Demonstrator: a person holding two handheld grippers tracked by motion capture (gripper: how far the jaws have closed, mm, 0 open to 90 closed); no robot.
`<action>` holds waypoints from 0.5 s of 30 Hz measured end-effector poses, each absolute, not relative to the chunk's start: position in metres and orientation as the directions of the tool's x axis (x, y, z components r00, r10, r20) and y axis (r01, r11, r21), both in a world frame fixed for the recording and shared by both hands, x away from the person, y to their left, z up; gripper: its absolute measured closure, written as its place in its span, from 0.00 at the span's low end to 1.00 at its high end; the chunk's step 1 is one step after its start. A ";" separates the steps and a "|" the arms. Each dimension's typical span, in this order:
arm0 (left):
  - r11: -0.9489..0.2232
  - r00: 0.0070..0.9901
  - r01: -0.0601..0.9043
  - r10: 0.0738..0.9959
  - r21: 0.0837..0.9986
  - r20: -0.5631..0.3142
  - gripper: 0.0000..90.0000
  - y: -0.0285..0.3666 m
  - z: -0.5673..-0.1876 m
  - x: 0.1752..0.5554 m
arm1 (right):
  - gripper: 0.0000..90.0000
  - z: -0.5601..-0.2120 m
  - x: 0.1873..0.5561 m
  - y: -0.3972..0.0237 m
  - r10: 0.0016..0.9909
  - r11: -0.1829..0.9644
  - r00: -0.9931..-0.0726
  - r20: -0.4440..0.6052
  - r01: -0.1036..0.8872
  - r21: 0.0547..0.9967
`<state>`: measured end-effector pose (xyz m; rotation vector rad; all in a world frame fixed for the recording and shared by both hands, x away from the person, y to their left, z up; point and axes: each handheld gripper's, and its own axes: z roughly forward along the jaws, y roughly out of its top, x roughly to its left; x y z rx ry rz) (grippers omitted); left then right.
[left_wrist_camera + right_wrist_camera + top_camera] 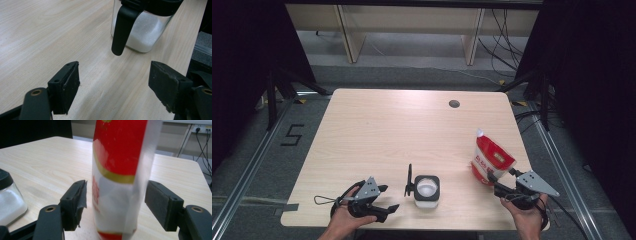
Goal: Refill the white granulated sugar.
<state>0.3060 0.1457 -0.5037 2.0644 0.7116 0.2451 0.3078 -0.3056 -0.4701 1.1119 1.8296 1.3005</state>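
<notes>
Left gripper (384,198): held low by jar (427,191) — jaws apart, empty.
Right gripper (496,182): jaws spread around pouch (490,159) — pads clear.
Counted: one jar, one pouch.

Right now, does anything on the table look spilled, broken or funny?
Nothing looks spilled. The red and white pouch stands upright between the open right gripper pads, untouched. The glass jar of white powder has its black lid flipped open.
</notes>
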 end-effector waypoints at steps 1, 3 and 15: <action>-0.425 0.817 0.387 0.570 0.819 -0.090 0.27 0.146 -0.503 0.306 | 0.38 -0.471 0.307 -0.306 0.894 0.147 -0.447 -0.017 0.259 0.955; -0.439 0.827 0.367 0.558 0.820 -0.071 0.27 0.147 -0.503 0.308 | 0.38 -0.470 0.302 -0.308 0.896 0.141 -0.444 -0.001 0.282 0.949; -0.439 0.826 0.370 0.559 0.819 -0.074 0.27 0.148 -0.503 0.308 | 0.36 -0.467 0.284 -0.312 0.897 0.176 -0.439 -0.044 0.265 0.948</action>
